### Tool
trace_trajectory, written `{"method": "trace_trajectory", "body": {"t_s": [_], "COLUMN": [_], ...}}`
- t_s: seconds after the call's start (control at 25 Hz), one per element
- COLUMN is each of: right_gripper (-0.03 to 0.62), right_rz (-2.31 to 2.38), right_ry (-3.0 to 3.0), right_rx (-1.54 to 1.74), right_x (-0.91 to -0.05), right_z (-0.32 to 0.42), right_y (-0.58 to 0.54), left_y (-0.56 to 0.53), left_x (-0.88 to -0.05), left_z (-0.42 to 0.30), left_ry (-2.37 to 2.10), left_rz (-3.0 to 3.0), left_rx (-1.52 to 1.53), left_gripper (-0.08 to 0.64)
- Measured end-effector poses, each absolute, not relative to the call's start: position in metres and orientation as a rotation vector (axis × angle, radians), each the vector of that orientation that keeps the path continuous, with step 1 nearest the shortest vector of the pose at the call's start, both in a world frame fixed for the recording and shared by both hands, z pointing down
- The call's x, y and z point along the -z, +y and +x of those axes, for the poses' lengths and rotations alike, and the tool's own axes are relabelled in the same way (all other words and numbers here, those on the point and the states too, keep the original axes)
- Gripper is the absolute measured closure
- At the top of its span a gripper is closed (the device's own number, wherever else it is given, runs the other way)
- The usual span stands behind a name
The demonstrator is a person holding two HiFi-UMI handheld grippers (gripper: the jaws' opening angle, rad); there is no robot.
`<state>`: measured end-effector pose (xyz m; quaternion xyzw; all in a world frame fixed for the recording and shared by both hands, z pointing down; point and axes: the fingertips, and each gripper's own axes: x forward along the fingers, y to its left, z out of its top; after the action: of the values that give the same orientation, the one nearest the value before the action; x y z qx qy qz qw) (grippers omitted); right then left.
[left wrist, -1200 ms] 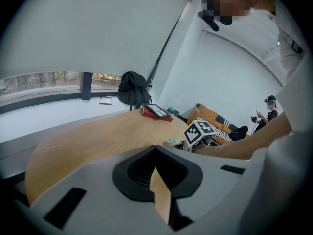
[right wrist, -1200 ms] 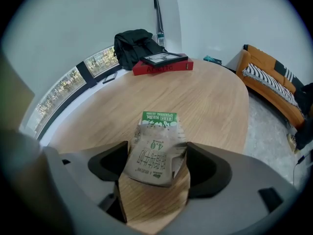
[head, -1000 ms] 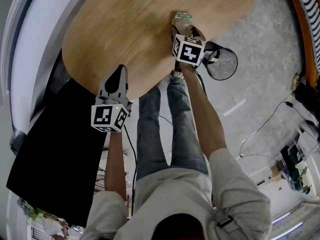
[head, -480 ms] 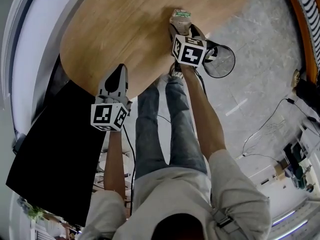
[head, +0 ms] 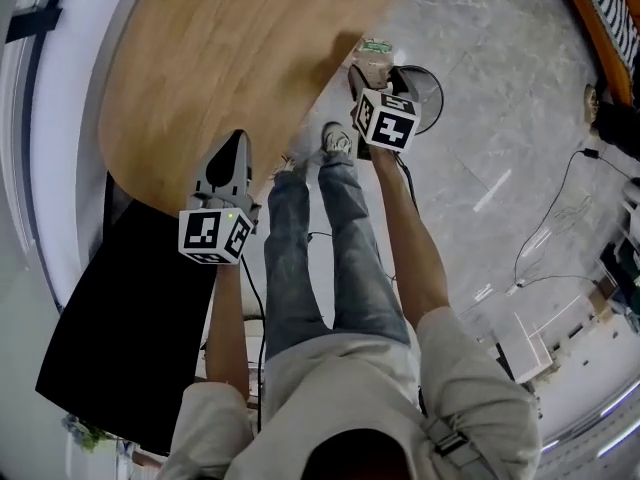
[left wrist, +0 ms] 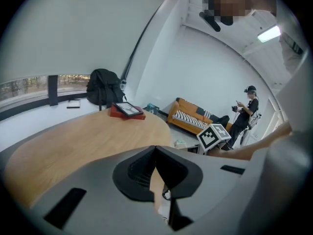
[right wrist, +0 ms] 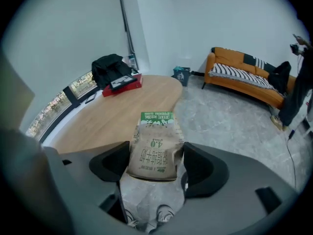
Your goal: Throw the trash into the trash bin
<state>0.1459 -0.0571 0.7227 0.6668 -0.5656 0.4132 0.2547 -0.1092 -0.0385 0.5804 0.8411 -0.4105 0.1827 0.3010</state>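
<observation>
Right gripper (head: 373, 75) holds carton (right wrist: 155, 148), left gripper (left wrist: 156, 151) closed

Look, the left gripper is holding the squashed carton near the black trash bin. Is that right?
Not quite. It is the right gripper that is shut on the squashed carton, as the right gripper view shows. The left gripper is shut with nothing in it. The carton is indeed near the black trash bin.
</observation>
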Motion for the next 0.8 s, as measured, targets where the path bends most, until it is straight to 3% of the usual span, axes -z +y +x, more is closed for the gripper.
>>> {"method": "trace_trajectory", "body": {"t_s": [0.32,0.8], "right_gripper": [0.225,0.224], "right_rz": [1.908,1.88], "right_ry": [-1.296,-1.274], "right_rx": [-1.23,-1.32], "right_x": [-0.754,-0.793], "right_z": [0.255,0.298], "right_y": [0.049,0.096], "left_y": [-0.021,-0.01], "left_x": [-0.585,-0.592], "left_z": [-0.024,0.043], "left_ry": [-0.915,-0.774], "left_rz": [2.321,2.378], "left_rx": [-0.56,-0.649], "left_gripper": [0.543,0.542]}}
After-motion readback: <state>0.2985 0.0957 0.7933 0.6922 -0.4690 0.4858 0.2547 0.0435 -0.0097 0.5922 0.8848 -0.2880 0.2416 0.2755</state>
